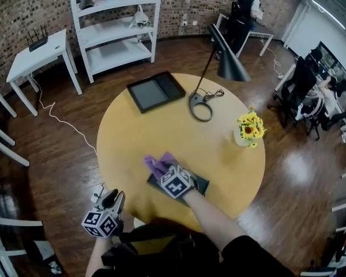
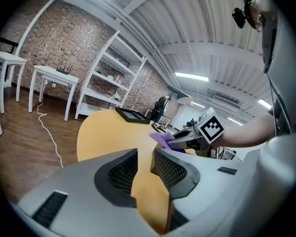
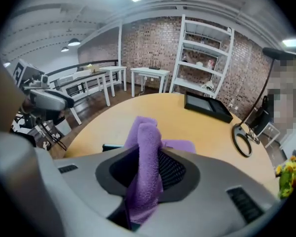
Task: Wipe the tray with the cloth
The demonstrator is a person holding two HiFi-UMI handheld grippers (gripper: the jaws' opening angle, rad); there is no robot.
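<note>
The right gripper (image 1: 163, 172) rode on a bare forearm (image 1: 210, 218) stretched forward from the body and pointed steeply down, its jaws clamped on a cloth (image 3: 147, 147). The left gripper (image 1: 114, 197) was held low and close to the body at the left, pointing almost level. Its jaws stood apart with nothing gripped between them.
</note>
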